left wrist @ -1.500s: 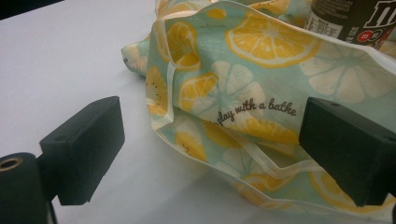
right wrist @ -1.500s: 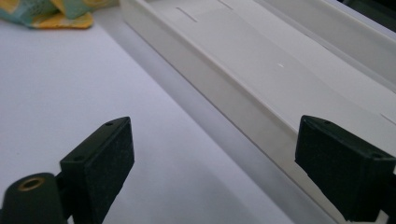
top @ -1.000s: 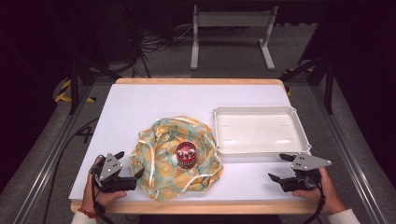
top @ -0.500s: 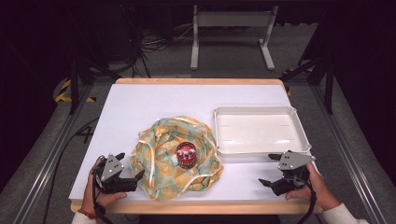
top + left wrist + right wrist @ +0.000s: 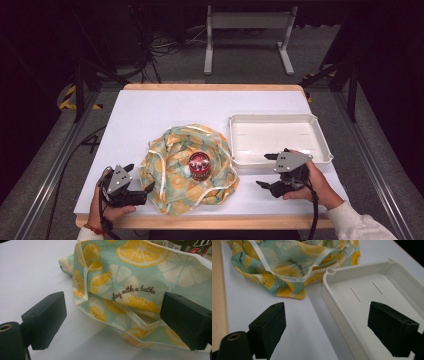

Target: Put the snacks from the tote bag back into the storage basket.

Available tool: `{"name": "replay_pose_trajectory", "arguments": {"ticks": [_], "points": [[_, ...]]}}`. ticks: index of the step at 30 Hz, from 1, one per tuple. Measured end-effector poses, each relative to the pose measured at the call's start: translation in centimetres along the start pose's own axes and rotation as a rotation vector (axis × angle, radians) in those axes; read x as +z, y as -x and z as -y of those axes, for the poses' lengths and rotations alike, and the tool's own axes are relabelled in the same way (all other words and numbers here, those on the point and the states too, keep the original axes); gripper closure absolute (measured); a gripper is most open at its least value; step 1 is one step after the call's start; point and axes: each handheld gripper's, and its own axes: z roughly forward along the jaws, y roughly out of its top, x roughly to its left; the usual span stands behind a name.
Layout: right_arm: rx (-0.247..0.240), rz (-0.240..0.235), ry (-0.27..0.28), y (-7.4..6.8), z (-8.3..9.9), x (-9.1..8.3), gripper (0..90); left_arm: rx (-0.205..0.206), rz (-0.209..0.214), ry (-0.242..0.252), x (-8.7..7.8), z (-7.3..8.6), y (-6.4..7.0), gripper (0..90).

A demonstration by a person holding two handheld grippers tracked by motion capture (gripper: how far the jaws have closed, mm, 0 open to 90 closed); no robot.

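High view: we hold the left gripper at 7 o'clock on the white rectangular tabletop, jaws spread wide, touching nothing, just beside the crumpled mint-green lemon-print cloth. A small round red-lidded dark jar sits on the cloth near the centre. Our right gripper sits at 5 o'clock, jaws wide and empty, over the near wall of the shallow white rectangular plastic tray. Compared with one second ago, our right gripper has moved inward from the table's right edge towards the tray; the left has barely shifted. Bare tabletop lies between cloth and tray, and from 10 to 12 o'clock.
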Motion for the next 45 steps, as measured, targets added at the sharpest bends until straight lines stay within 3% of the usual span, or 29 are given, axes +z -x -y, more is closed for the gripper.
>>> {"name": "replay_pose_trajectory", "arguments": {"ticks": [4, 11, 22, 45], "points": [[-0.018, -0.012, 0.004, 0.2, -1.2, 0.4, 15.5, -0.003, 0.002, -0.001, -0.1, 0.1, 0.1, 7.5], [-0.089, -0.024, 0.001, 0.9, -5.1, 1.7, 15.1, -0.003, 0.004, 0.004, -0.2, 0.1, 0.0, 7.5], [-0.128, -0.079, -0.011, 1.4, -9.1, 3.9, 14.2, -0.005, 0.005, 0.006, -0.2, 0.2, 0.0, 7.5], [-0.151, -0.235, -0.08, 0.3, -13.4, 9.2, 15.0, 0.0, 0.009, -0.002, -0.4, 0.4, 0.0, 7.4]]}}
